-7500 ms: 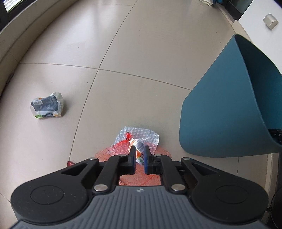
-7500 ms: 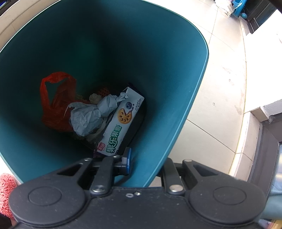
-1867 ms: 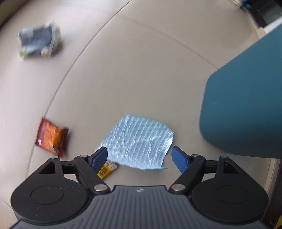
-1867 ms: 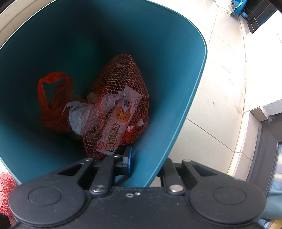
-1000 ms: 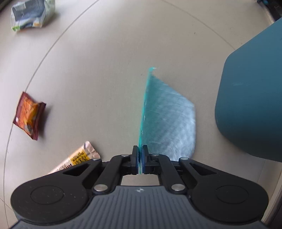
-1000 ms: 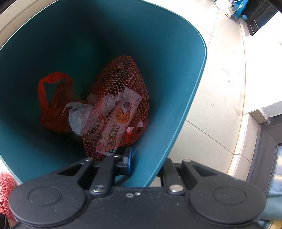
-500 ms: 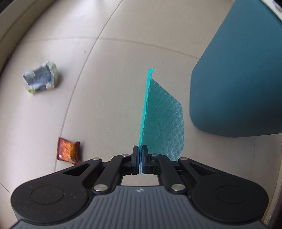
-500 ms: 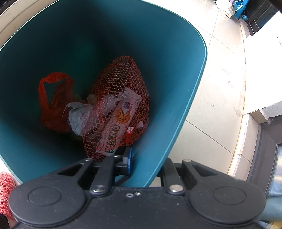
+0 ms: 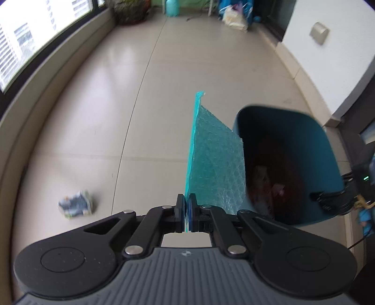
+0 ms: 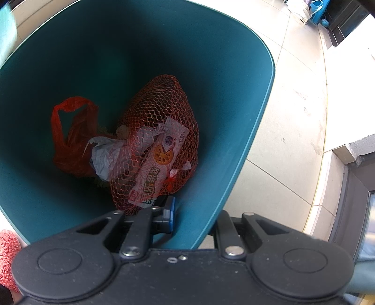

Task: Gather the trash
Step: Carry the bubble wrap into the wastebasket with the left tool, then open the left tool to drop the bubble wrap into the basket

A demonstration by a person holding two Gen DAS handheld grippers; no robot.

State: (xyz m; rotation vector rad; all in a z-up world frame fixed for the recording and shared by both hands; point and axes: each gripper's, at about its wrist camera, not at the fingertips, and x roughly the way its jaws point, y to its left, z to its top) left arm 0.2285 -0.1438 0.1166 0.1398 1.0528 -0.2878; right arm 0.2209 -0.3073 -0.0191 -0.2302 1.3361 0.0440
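Note:
My left gripper (image 9: 186,217) is shut on the edge of a teal bubble-wrap sheet (image 9: 214,164), which stands on edge in the air just left of the teal bin (image 9: 325,150). My right gripper (image 10: 187,218) is shut on the bin's near rim (image 10: 206,225), one finger inside and one outside. Inside the bin (image 10: 234,70) lie an orange net bag (image 10: 161,138) with a snack wrapper, crumpled grey paper (image 10: 105,154) and a red plastic bag (image 10: 70,131). A corner of the teal sheet (image 10: 5,28) shows at the top left of the right wrist view.
A crumpled packet (image 9: 76,204) lies on the beige tiled floor to the left. A curved window ledge (image 9: 35,98) runs along the left side. Bags and a bottle (image 9: 232,14) stand at the far end. A white wall (image 9: 328,58) and a dark doorway are on the right.
My left gripper has risen high with the bubble-wrap sheet, so the bin's opening now shows from above. The orange wrappers have dropped out of view. The right gripper and bin have stayed put.

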